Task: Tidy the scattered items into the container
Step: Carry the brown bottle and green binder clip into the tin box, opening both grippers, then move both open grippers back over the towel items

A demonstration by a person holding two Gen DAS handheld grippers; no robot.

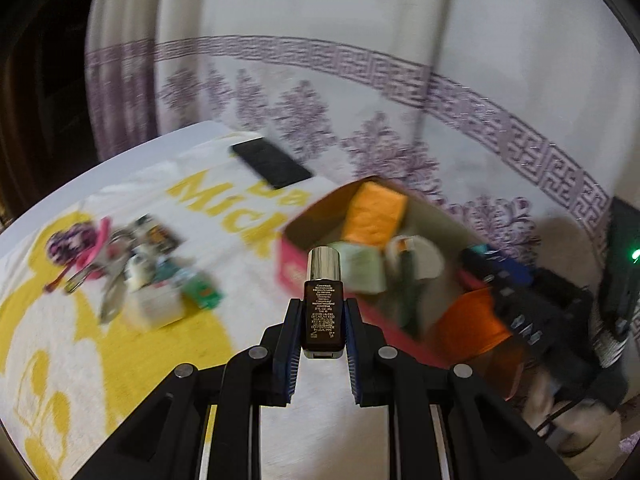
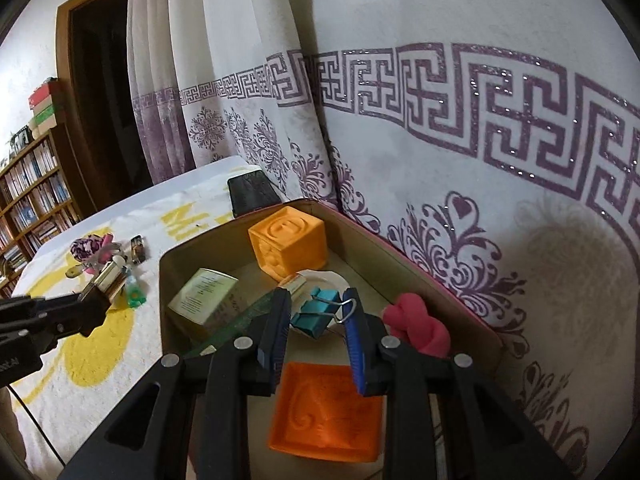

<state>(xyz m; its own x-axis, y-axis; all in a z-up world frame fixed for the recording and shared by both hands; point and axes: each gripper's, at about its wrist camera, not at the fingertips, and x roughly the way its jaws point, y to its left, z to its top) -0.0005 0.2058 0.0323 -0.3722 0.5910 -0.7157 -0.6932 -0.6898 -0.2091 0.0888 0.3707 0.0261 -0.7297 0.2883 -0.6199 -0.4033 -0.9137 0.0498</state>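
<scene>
We've got the small dark glass bottle with a silver cap (image 1: 322,300) pinched upright in the left gripper (image 1: 322,322); the right gripper (image 2: 318,332) clamps the teal binder clip (image 2: 316,314). Carry both low over the pink-sided cardboard box (image 1: 320,276), then release gently.

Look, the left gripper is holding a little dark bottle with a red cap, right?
Not quite. The left gripper does hold the little dark bottle, but its cap is shiny silver, not red. The left wrist view shows it.

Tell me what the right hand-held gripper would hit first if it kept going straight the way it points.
Probably the teal binder clip, which the right hand-held gripper already holds by its wire handle. Beyond it lies the small white dish on the box floor, though depth is hard to judge.
</scene>
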